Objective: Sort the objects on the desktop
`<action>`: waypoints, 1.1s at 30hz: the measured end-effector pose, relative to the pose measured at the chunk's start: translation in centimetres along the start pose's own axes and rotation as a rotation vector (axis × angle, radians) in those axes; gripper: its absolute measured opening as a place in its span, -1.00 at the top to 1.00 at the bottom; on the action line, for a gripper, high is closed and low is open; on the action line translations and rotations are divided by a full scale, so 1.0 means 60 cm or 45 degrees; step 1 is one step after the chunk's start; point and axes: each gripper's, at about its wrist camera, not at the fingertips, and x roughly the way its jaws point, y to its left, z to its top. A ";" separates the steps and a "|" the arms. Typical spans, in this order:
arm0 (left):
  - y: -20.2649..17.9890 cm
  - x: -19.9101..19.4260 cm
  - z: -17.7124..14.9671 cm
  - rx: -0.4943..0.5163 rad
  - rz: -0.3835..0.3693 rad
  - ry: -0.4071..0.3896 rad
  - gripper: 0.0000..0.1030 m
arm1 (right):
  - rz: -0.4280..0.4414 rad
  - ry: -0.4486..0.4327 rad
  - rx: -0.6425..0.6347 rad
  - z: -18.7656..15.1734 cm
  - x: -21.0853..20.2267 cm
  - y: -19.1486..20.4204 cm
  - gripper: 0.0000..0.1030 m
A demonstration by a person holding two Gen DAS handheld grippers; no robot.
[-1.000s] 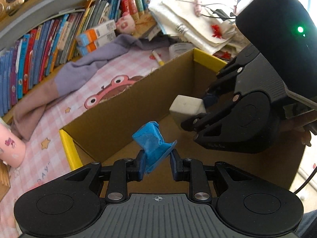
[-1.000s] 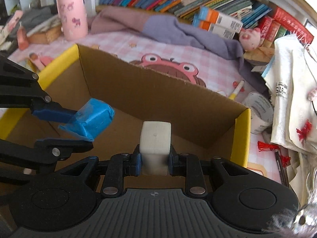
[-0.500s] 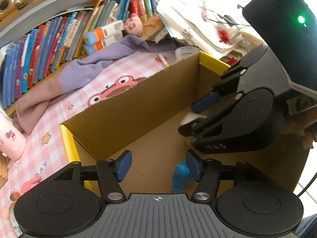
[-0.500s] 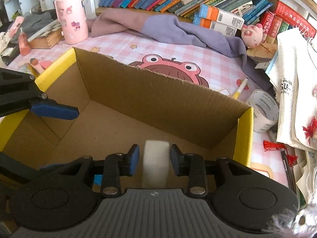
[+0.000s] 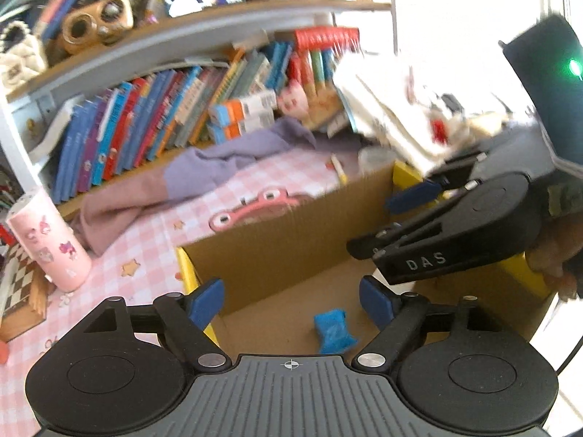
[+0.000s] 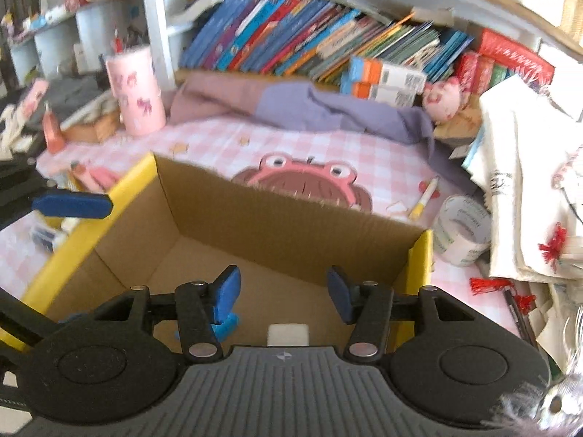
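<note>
2 items in cardboard box (image 6: 291, 225), blue packet (image 5: 333, 331), white eraser (image 6: 288, 334)

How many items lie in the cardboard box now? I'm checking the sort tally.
2. The blue wrapped piece lies on the cardboard box floor toward its left; the white block lies right of it. More may be hidden behind the grippers.

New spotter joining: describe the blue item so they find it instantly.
Look inside the open cardboard box with yellow flaps on the pink checkered desk. On its floor lies a small crumpled blue packet. The only other item there is a plain white block.
</note>
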 end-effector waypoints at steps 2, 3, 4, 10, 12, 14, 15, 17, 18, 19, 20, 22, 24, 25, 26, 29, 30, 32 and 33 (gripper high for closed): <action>0.006 -0.013 0.004 -0.037 0.003 -0.043 -0.69 | -0.020 -0.043 0.027 0.001 -0.019 -0.002 -0.10; 0.010 -0.020 0.005 -0.054 0.002 -0.065 -0.70 | -0.031 -0.065 0.042 0.000 -0.028 -0.002 -0.11; 0.013 -0.026 0.005 -0.068 0.004 -0.082 -0.71 | -0.043 -0.088 0.058 0.000 -0.039 -0.003 -0.14; 0.027 -0.061 -0.004 -0.123 -0.012 -0.143 -0.71 | -0.111 -0.176 0.131 -0.013 -0.087 0.005 -0.24; 0.027 -0.075 -0.012 -0.120 -0.016 -0.156 -0.71 | -0.128 -0.203 0.141 -0.020 -0.103 0.013 -0.25; 0.029 -0.089 -0.021 -0.113 -0.023 -0.169 -0.71 | -0.148 -0.228 0.151 -0.029 -0.117 0.023 -0.25; 0.031 -0.095 -0.025 -0.111 -0.027 -0.174 -0.71 | -0.158 -0.241 0.158 -0.033 -0.124 0.028 -0.26; 0.036 -0.107 -0.033 -0.110 -0.035 -0.181 -0.72 | -0.182 -0.263 0.171 -0.040 -0.136 0.038 -0.26; 0.038 -0.113 -0.038 -0.112 -0.037 -0.185 -0.72 | -0.194 -0.274 0.175 -0.044 -0.141 0.044 -0.27; 0.041 -0.119 -0.042 -0.114 -0.041 -0.188 -0.72 | -0.206 -0.285 0.178 -0.048 -0.147 0.050 -0.28; 0.043 -0.124 -0.047 -0.115 -0.046 -0.189 -0.72 | -0.219 -0.295 0.181 -0.052 -0.152 0.057 -0.28; 0.048 -0.134 -0.056 -0.115 -0.056 -0.191 -0.72 | -0.246 -0.308 0.194 -0.062 -0.162 0.069 -0.29; 0.052 -0.145 -0.066 -0.110 -0.067 -0.194 -0.72 | -0.269 -0.316 0.214 -0.070 -0.171 0.080 -0.30; 0.054 -0.150 -0.071 -0.107 -0.072 -0.195 -0.72 | -0.282 -0.321 0.225 -0.076 -0.176 0.086 -0.30; 0.056 -0.155 -0.076 -0.103 -0.078 -0.195 -0.72 | -0.293 -0.324 0.234 -0.081 -0.180 0.091 -0.30; 0.063 -0.173 -0.092 -0.090 -0.090 -0.197 -0.72 | -0.339 -0.330 0.269 -0.100 -0.192 0.110 -0.31; 0.066 -0.179 -0.099 -0.087 -0.096 -0.195 -0.72 | -0.349 -0.330 0.285 -0.106 -0.195 0.116 -0.31; 0.073 -0.192 -0.113 -0.088 -0.101 -0.191 -0.72 | -0.372 -0.326 0.322 -0.120 -0.203 0.129 -0.31; 0.075 -0.197 -0.120 -0.090 -0.104 -0.188 -0.72 | -0.384 -0.323 0.338 -0.128 -0.207 0.138 -0.31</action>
